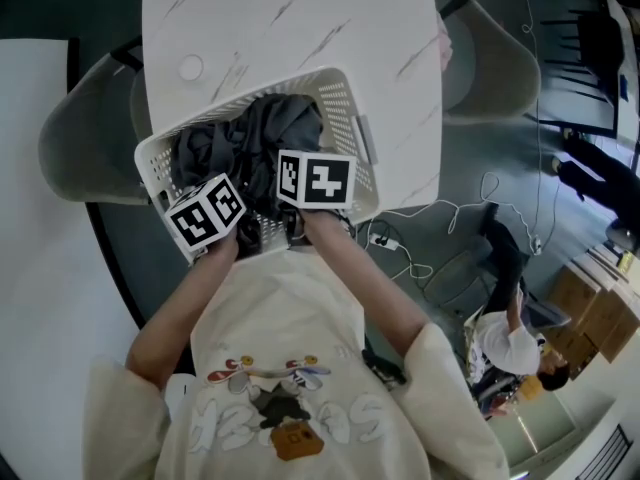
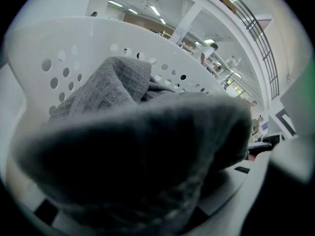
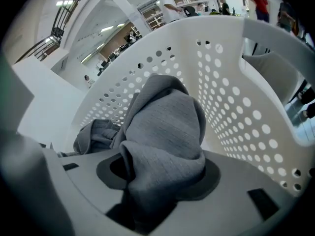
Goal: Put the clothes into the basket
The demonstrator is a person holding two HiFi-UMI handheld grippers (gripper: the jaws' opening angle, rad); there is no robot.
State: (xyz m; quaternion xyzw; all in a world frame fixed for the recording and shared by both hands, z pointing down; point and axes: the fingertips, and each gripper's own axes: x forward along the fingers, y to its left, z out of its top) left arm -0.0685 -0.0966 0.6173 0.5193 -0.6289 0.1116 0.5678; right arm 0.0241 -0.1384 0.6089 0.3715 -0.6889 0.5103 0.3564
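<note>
A person at a marble-topped table [image 1: 290,18] holds a grey garment [image 1: 270,128] over the white perforated basket [image 1: 352,133], one hand-held gripper in each hand. The garment already lies mostly inside the basket, heaped against its far wall, with a fold running up to each tool.

The right hand-held gripper [image 1: 315,180] has its jaws partly closed on a thick twist of the grey knit, which is wedged between them and spills forward into the basket. The left hand-held gripper [image 1: 208,213] looks clamped the same way, though the cloth bunches so close over its jaws that the pinch itself is hard to make out.

The step in hand appears to be the drop. It would go best if both tools came down well inside the basket's rim until the cloth rests on the heap. The jaws should then open together and lift straight up, so no fold catches on a jaw and trails back over the near edge.

Both hands, left [image 1: 215,250] and right [image 1: 325,226], sit side by side at the basket's near rim. The forearms converge from the body and the tools tip steeply down into the basket.
</note>
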